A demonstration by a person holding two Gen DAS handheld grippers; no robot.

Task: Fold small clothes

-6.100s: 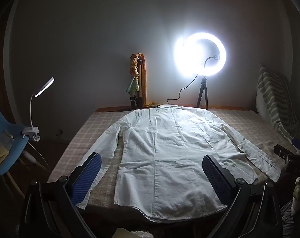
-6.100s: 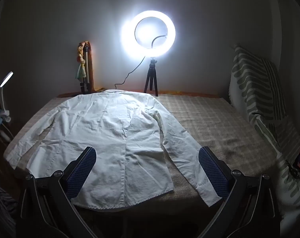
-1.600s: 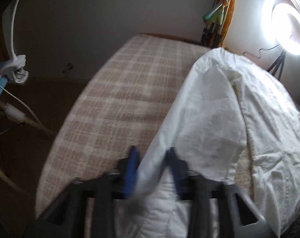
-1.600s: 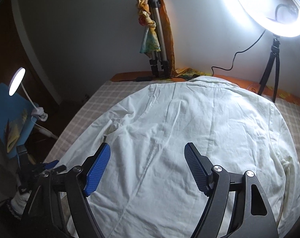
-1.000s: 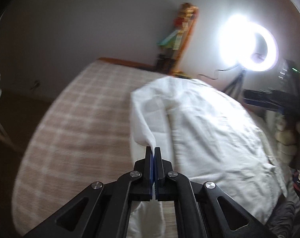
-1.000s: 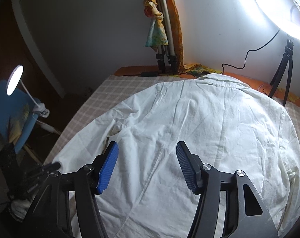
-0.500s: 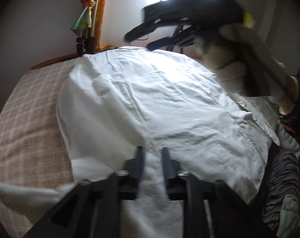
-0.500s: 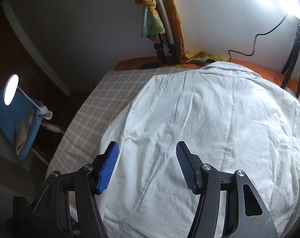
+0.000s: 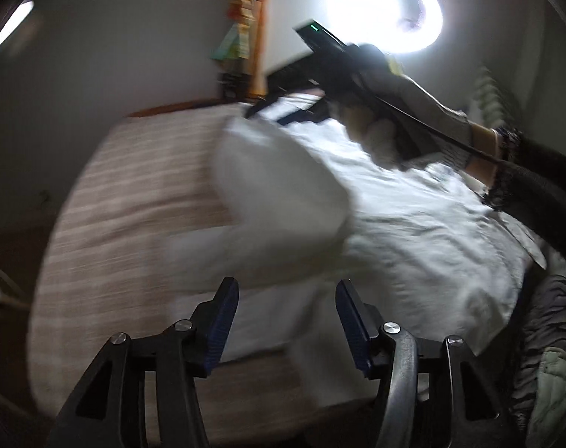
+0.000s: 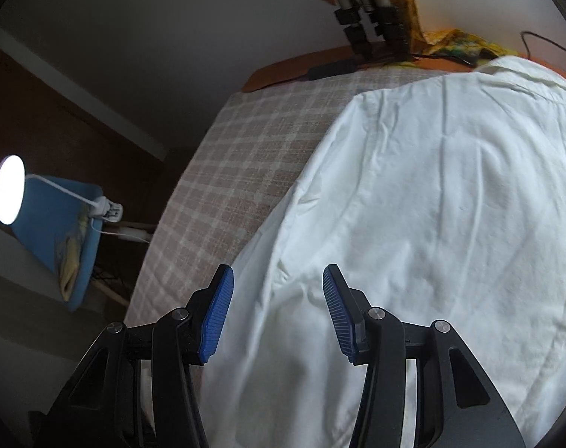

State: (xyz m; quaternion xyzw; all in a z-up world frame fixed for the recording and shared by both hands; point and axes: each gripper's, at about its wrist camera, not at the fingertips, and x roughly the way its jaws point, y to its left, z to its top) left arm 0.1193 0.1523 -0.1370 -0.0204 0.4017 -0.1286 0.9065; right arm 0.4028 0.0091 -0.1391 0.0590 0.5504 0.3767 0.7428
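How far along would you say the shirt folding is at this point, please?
Done: the white shirt's left sleeve has been folded over onto the body. In hand: nothing is gripped. The left gripper has just been opening and stands apart from the cloth; the right gripper has been closing, pads still clear of the shirt's left edge below them. Left: the other side and the lengthwise folds, on the checked cloth.

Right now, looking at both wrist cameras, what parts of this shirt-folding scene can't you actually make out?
- Left wrist view: the folded sleeve of the white cotton shirt is smeared by motion blur, so its edges are unclear.
- Same view: the right claw is blurred, and its opening is hard to read.
- Right wrist view: the shirt's near hem is hidden behind the claw, and its right side is cut off.
- The checked beige bedspread runs out of frame.
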